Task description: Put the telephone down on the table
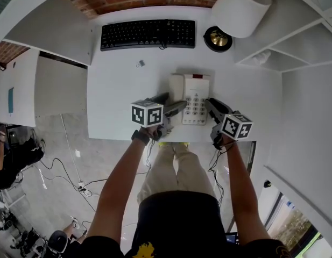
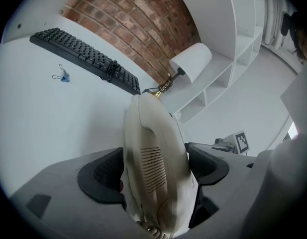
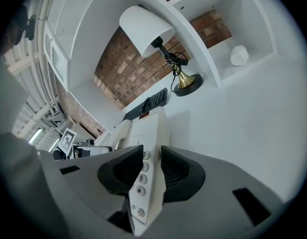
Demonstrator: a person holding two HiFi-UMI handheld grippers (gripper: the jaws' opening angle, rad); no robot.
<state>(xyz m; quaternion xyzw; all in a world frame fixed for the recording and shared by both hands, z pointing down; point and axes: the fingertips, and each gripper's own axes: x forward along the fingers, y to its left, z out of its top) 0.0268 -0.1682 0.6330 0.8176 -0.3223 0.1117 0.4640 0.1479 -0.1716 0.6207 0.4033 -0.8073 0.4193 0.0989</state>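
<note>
With the left gripper (image 1: pixel 175 108) clamped wide on the handset (image 2: pixel 153 153) and the right gripper (image 3: pixel 152 169) pinching the telephone (image 1: pixel 196 104) narrowly, a slipping grip risks tipping the telephone off the table (image 1: pixel 117 90) edge just beside it.

telephone (image 1: pixel 196 98): cream desk phone, pale keypad, red patch up top | handset (image 1: pixel 176 89) along its left side | sitting on the white table (image 1: pixel 117 90), near front edge

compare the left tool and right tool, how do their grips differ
The left tool stands wide around the thick handset; the right tool sits narrow on the thin phone base. The left tool holds the phone's left side, the right tool its right. Both grip the same cream telephone.
</note>
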